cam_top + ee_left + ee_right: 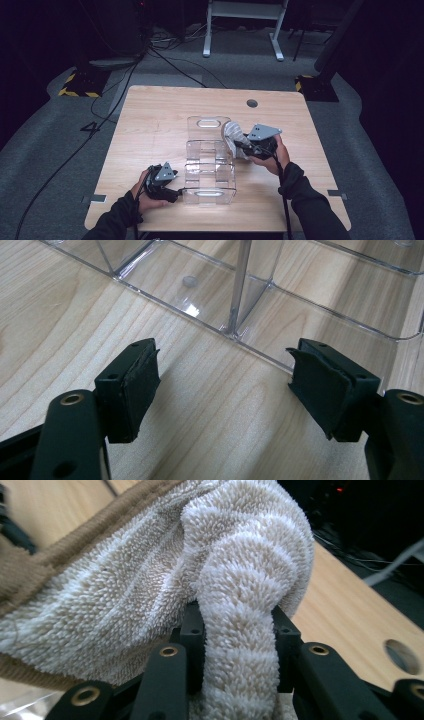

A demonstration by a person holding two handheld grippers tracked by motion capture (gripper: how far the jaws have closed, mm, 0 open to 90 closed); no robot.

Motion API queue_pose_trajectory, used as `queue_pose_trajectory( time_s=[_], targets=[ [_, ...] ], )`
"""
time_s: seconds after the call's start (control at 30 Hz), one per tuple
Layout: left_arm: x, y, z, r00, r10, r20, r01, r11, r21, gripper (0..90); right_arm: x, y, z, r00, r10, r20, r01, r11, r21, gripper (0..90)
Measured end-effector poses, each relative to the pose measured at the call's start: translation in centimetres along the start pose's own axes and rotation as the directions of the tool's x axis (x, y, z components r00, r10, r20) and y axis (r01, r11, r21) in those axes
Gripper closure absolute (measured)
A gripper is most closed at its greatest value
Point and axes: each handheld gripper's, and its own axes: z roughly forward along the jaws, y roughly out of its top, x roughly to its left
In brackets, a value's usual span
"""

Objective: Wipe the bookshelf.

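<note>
Your right claw (239, 145) is clamped on a fold of the fluffy beige-and-white striped terry cloth (233, 136), carried just above the right-hand rim of the clear acrylic compartment organiser (210, 165) at the middle of the light wooden tabletop (150, 125). In the right gripper view the cloth (150, 580) bulges up between the jaws and spills toward nine o'clock, so you hold it by a ridge, with most of it loose. I judge the step to be bringing it over a compartment: come over the chosen cell, lower until the loose part is inside the walls, then release, or the trailing edge will drape over a divider.

Your left claw (222, 385) stands open with nothing in it, on the tabletop at the organiser's eight o'clock corner, close to the wall (260, 347); close on that wall if the tray starts to slide.

Which cell lies under the cloth is hard to tell: the clear dividers barely show from above, and the cloth hides the organiser from the right gripper's camera.
</note>
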Motion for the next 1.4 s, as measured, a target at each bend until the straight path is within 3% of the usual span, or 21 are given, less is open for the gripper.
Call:
queue_pose_trajectory(
  time_s=[0.17, 0.3, 0.43, 0.7, 0.97, 1.27, 1.4],
  targets=[
    [0.0, 0.0, 0.0, 1.0, 0.0, 0.0, 0.0, 1.0, 0.001, 27.1, -0.8, 0.4, 1.2, 0.9987, -0.009, 0.051, 0.006, 0.999, 0.049, 68.4],
    [0.0, 0.0, 0.0, 1.0, 0.0, 0.0, 0.0, 1.0, 0.0, 27.1, -0.5, 0.3, 1.1, 0.9995, -0.012, 0.031, 0.011, 0.999, 0.051, 68.5],
    [0.0, 0.0, 0.0, 1.0, 0.0, -0.001, 0.0, 1.0, 0.002, 27.1, 0.5, -0.2, -0.2, 0.9996, -0.023, -0.018, 0.024, 0.999, 0.029, 68.6],
    [0.0, 0.0, 0.0, 1.0, -0.001, -0.001, 0.001, 1.0, 0.001, 27.1, 3.9, -1.1, -3.5, 0.9914, -0.078, -0.105, 0.078, 0.997, -0.009, 68.5],
    [0.0, 0.0, 0.0, 1.0, -0.001, -0.002, 0.001, 1.0, 0.001, 27.1, 7.7, -2.4, -7.1, 0.9701, -0.146, -0.194, 0.138, 0.989, -0.055, 68.5],
    [0.0, 0.0, 0.0, 1.0, 0.002, -0.004, -0.002, 1.0, 0.001, 27.1, 10.4, -3.5, -9.7, 0.9533, -0.166, -0.253, 0.144, 0.984, -0.1, 68.4],
    [0.0, 0.0, 0.0, 1.0, 0.002, -0.004, -0.002, 1.0, 0.001, 27.1, 10.7, -3.9, -10.7, 0.9518, -0.167, -0.257, 0.141, 0.983, -0.118, 68.4]
  ],
)
